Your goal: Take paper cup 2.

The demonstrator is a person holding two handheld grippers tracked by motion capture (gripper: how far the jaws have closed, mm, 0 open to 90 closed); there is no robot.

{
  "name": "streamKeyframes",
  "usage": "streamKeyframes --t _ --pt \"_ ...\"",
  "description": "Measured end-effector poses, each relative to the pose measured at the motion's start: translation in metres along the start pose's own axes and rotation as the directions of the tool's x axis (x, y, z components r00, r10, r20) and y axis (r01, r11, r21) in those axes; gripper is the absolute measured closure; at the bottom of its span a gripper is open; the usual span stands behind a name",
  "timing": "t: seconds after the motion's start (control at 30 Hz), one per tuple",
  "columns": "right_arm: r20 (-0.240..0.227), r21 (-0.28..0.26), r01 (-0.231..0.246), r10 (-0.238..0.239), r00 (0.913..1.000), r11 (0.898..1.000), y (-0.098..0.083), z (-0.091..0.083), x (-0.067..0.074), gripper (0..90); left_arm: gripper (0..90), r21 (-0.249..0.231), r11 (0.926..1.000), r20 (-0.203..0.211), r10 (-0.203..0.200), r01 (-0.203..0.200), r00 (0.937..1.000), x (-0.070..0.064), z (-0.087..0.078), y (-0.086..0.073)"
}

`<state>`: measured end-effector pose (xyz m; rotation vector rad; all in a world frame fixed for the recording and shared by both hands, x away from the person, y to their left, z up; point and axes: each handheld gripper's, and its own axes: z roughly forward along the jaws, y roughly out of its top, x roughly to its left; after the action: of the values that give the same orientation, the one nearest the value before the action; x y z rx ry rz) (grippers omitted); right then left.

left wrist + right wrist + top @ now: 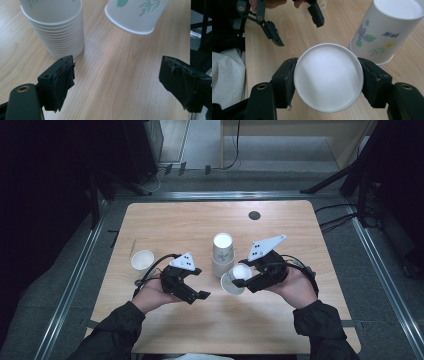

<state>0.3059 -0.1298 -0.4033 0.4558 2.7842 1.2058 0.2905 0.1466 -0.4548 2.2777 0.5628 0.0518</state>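
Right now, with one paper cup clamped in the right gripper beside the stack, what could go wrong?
1. The right gripper squeezes the thin held cup by its sides; it may dent or slip.
2. That tilted cup hangs close to the upside-down cup stack; a sideways nudge could topple it.
3. The open left gripper sits close by, so the two could collide.

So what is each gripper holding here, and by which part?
The right gripper clamps a paper cup by opposite sides of its base. The left gripper is open, holding nothing.

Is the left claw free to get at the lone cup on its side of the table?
Probably yes: the left claw is open and empty, and bare table lies between it and the lone cup.
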Motion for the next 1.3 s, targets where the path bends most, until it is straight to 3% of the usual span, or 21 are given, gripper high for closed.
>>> streamKeyframes --t 0.4,0.8,1.3 --pt "-0.063 -0.033 -0.028 0.026 0.9977 0.999 -0.017 0.015 0.000 35.2 12.4 -0.049 0.9988 0.055 0.006 -0.004 0.9984 -0.002 0.002 0.000" --pt "-0.123 -0.066 -0.041 0.033 0.9918 0.997 -0.010 0.025 0.003 35.2 12.6 -0.099 0.9950 0.113 0.020 -0.009 0.9934 -0.007 0.008 0.001" --pt "-0.189 -0.140 -0.072 0.045 0.9810 0.988 0.011 0.035 0.013 35.3 13.7 -0.146 0.9886 0.129 0.054 -0.035 0.9902 -0.011 0.008 0.000"
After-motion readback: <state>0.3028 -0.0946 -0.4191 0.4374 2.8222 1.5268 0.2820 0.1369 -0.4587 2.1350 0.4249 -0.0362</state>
